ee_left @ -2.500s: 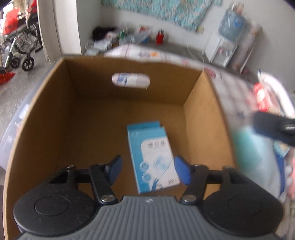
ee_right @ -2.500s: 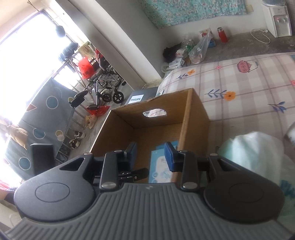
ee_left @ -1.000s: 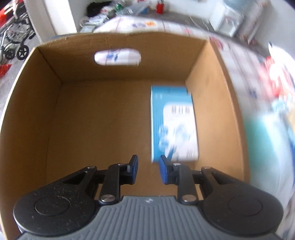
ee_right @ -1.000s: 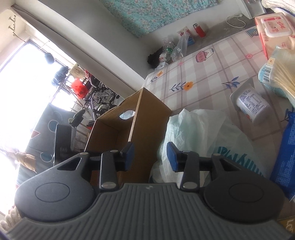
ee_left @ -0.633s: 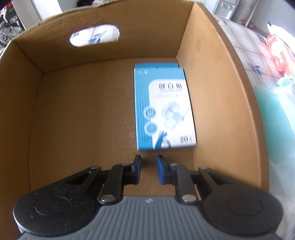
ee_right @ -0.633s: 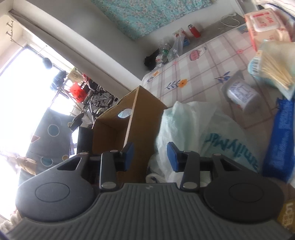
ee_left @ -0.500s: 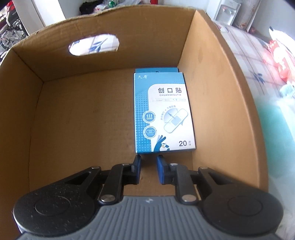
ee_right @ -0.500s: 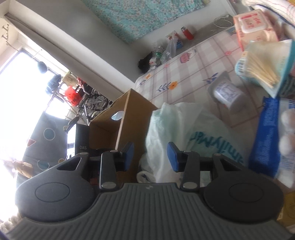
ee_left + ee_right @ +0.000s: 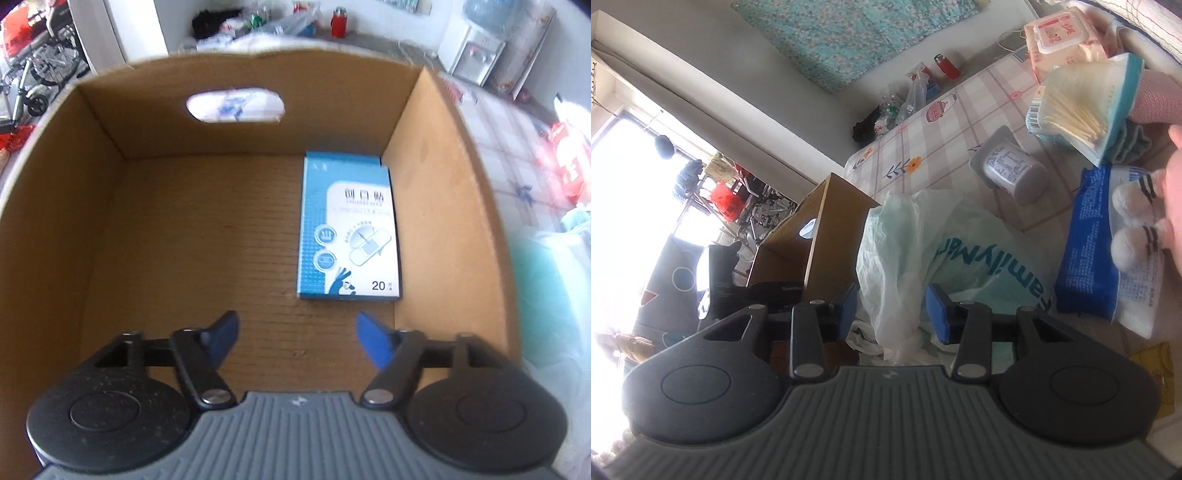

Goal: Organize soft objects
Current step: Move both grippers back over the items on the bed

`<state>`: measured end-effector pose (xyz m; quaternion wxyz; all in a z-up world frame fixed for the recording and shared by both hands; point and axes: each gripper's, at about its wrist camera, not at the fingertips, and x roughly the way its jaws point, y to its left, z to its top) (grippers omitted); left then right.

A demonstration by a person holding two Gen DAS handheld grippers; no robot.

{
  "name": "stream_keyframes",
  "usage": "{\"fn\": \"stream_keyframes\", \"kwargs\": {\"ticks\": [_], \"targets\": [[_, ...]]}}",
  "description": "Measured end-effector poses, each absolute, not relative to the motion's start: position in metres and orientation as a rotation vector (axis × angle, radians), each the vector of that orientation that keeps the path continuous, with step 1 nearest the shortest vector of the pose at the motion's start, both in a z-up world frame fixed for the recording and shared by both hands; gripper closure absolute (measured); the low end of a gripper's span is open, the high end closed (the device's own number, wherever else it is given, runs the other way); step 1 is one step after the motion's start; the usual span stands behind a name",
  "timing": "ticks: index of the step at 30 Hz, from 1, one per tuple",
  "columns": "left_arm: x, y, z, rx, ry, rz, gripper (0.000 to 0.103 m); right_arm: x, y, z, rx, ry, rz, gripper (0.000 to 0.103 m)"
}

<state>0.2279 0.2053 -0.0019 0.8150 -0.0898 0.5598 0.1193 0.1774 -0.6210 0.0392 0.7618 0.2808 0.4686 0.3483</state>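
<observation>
Plaster box (image 9: 349, 229) lies flat on the floor of the carton (image 9: 447, 206), printed face up, in the far right corner, long side along the right wall. Left gripper (image 9: 295, 330) hangs over the carton's near part, pointing steeply down; box sits just beyond its tips, a bit to the right, not touching. Jaws have just been opening and stand spread wide w/ nothing between them, only bare cardboard floor below. Carton's far wall has an oval handle hole (image 9: 235, 105).

Right gripper (image 9: 890, 308) is outside the carton, over a checked cloth (image 9: 945, 144), pointing at a pale green bag (image 9: 923, 240) that lies against the carton's outer wall. Fingers are partly apart; a crumpled fold of the bag shows in the gap, but pads don't press it as far as can be seen. Beyond the bag: a white bottle (image 9: 1012, 170) on its side, a swab pack (image 9: 1082, 107), a wipes pack (image 9: 1060, 40), a blue-white pack (image 9: 1108, 254).

Hard to tell: left view is blurred at the edges, so the stuff right of the carton is only colour smears. Right view's window side is blown out. Right edge cuts off a pink soft thing (image 9: 1145, 206); can't tell what it is. Bag's base hidden behind the gripper body.
</observation>
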Motion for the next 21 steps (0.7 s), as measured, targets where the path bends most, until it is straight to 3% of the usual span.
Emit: {"fn": "stream_keyframes", "kwargs": {"ticks": [3, 12, 21], "targets": [[0.212, 0.211, 0.02, -0.197, 1.12, 0.258, 0.009, 0.175, -0.627, 0.035, 0.616, 1.023, 0.746, 0.062], [0.16, 0.215, 0.084, -0.273, 0.88, 0.313, 0.005, 0.16, -0.648, 0.04, 0.611, 0.959, 0.711, 0.062], [0.141, 0.154, 0.133, -0.335, 0.834, 0.142, 0.001, 0.152, -0.689, 0.048, 0.642, 0.877, 0.704, 0.061]]}}
